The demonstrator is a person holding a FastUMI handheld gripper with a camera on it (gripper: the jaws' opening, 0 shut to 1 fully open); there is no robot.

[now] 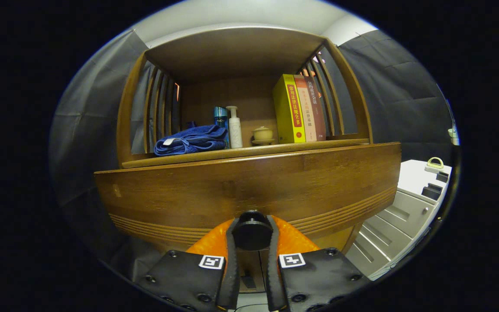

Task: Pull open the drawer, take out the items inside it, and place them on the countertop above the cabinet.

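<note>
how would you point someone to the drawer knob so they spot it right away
Start at the wooden cabinet with the open shelf of books and a blue towel. Below that shelf runs the wide drawer front; low on its middle sits the round dark knob, between the fingers of the gripper, which press on it. It is the only dark knob on that wood.

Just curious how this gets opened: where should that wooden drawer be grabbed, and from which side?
By the round black knob at the middle of the brown wooden drawer front, approached straight on. It juts out, so a finger fits on each side. The hand-held gripper already has its fingers flanking the knob; whether they press it is unclear.
</note>
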